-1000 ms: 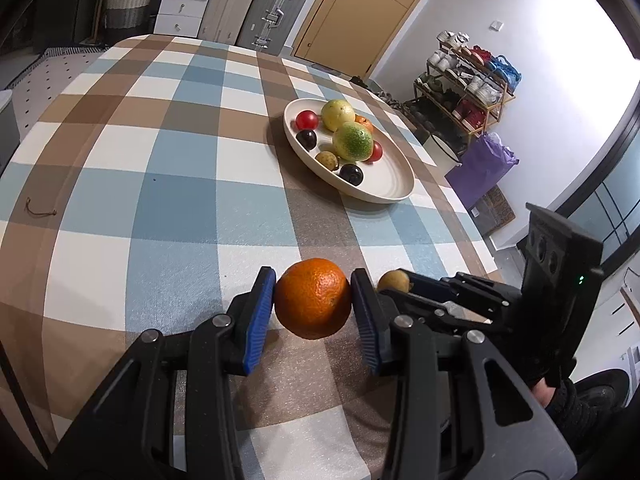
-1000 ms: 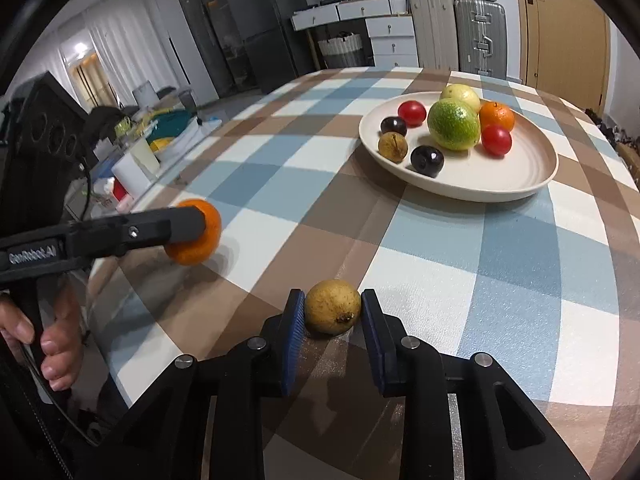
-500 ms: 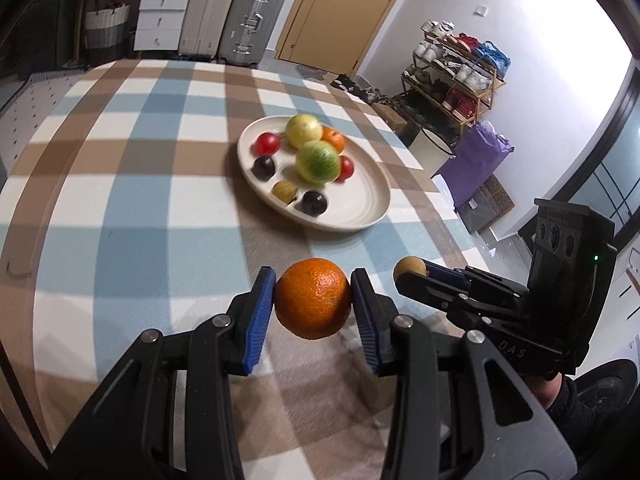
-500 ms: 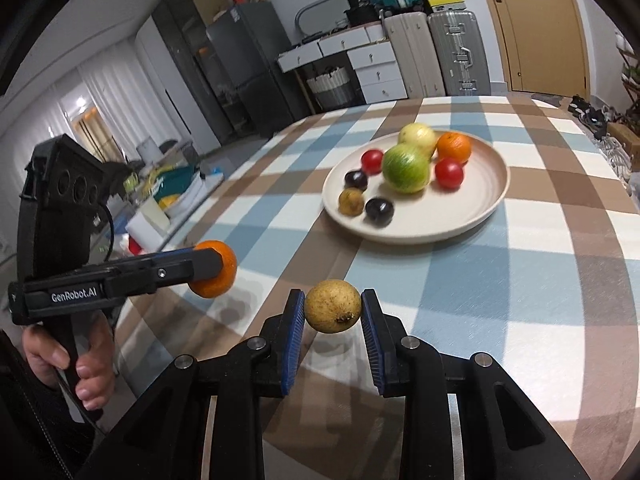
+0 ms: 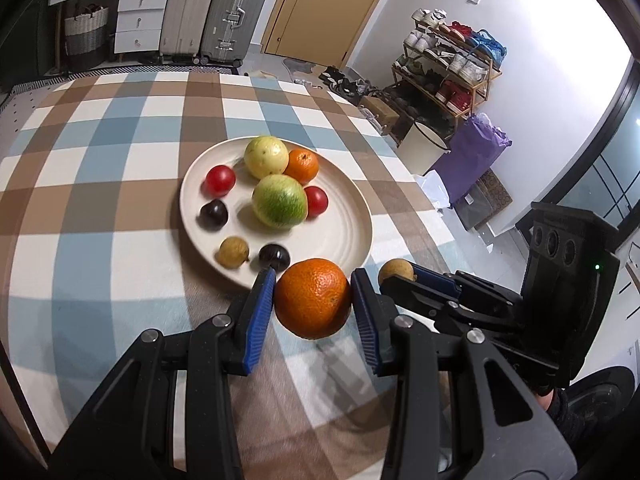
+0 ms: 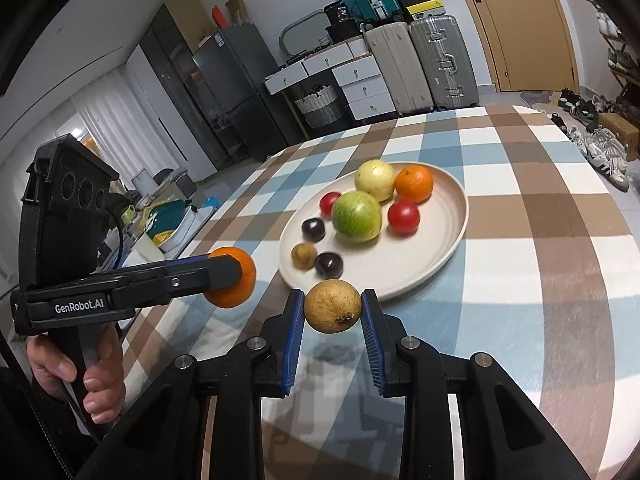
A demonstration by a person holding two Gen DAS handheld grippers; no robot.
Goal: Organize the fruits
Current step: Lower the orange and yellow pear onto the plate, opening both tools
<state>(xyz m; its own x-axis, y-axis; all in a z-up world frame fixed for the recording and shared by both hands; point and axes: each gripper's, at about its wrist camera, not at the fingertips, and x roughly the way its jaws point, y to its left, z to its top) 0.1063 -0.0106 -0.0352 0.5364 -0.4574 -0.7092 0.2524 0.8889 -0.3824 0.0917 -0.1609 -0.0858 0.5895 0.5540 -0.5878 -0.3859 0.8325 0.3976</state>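
Left gripper pinching the big orange between its blue pads, held above the checked tablecloth just short of the plate. Right gripper clamped on a small brown fruit, alongside, near the plate rim. Seven fruits already sit on the plate.

Checked tablecloth, grey suitcases, wooden door, shoe rack, purple bag

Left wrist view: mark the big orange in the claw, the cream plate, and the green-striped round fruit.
Big round orange point(image 5: 312, 298), left wrist view, front peel.
Cream round plate point(image 5: 340, 236), left wrist view, bare inner surface.
Green-striped round fruit point(image 5: 279, 206), left wrist view, centre of skin.
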